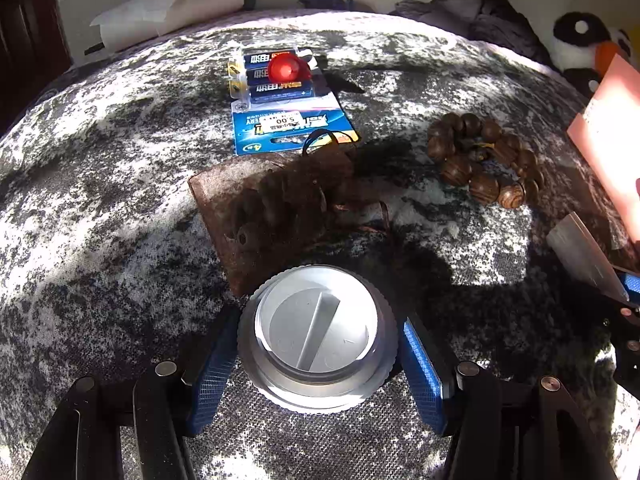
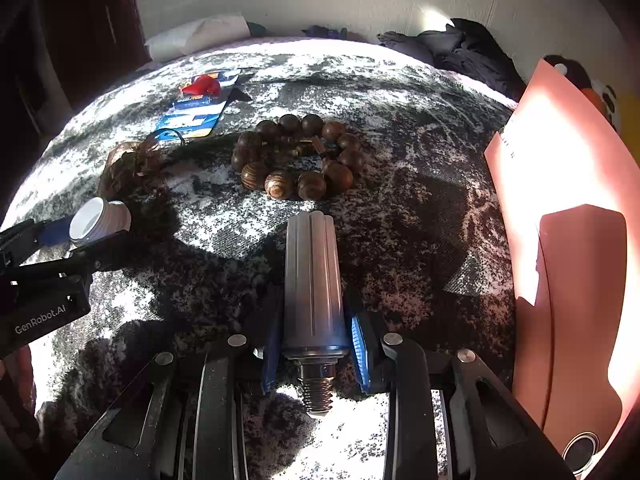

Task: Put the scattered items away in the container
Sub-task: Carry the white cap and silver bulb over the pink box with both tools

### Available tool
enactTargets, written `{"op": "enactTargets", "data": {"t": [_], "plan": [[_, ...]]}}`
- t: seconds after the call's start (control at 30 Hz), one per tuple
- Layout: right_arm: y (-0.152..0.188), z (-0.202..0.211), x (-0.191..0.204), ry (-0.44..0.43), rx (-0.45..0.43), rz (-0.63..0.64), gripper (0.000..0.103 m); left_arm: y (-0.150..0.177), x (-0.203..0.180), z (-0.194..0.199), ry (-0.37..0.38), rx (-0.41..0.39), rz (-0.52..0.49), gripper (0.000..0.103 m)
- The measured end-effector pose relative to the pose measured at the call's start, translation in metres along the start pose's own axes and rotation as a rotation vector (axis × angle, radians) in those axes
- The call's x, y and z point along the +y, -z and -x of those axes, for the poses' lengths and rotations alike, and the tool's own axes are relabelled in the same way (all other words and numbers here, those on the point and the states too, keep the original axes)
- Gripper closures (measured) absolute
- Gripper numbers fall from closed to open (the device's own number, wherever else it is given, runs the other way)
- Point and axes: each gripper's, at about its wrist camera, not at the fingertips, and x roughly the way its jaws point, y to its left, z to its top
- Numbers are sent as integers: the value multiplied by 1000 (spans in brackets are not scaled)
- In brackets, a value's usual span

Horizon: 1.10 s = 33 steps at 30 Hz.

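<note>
My left gripper (image 1: 318,354) is shut on a white ribbed cap (image 1: 318,338), held over the mottled grey bedspread; the cap also shows in the right wrist view (image 2: 100,220). My right gripper (image 2: 314,344) is shut on a grey fluted metal cylinder (image 2: 312,280) with a threaded end. A wooden bead bracelet (image 1: 484,160) (image 2: 298,156), a brown pouch with a cord (image 1: 276,204) (image 2: 128,168), and a blue battery pack (image 1: 276,108) (image 2: 196,112) with a red object (image 1: 285,68) on it lie ahead. The pink container (image 2: 568,208) (image 1: 612,132) stands at the right.
A folded white sheet (image 1: 168,8) lies at the bed's far left edge. Dark clothes (image 2: 460,52) and a penguin plush toy (image 1: 580,44) sit at the far right by the wall. A dark wooden door is at the left.
</note>
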Motion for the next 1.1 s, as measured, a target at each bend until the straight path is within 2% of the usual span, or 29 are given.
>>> {"op": "enactTargets", "data": {"t": [0.43,0.77,1.1], "plan": [[5,27,20,-14,-28,38,72,5,-8,33,8,-21,-11,37],[17,77,37,-15,-93,46,72,8,-13,89,4,-84,-27,37],[50,136,37,8,-154,16,72,20,-37,145,20,-146,-82,37]]}}
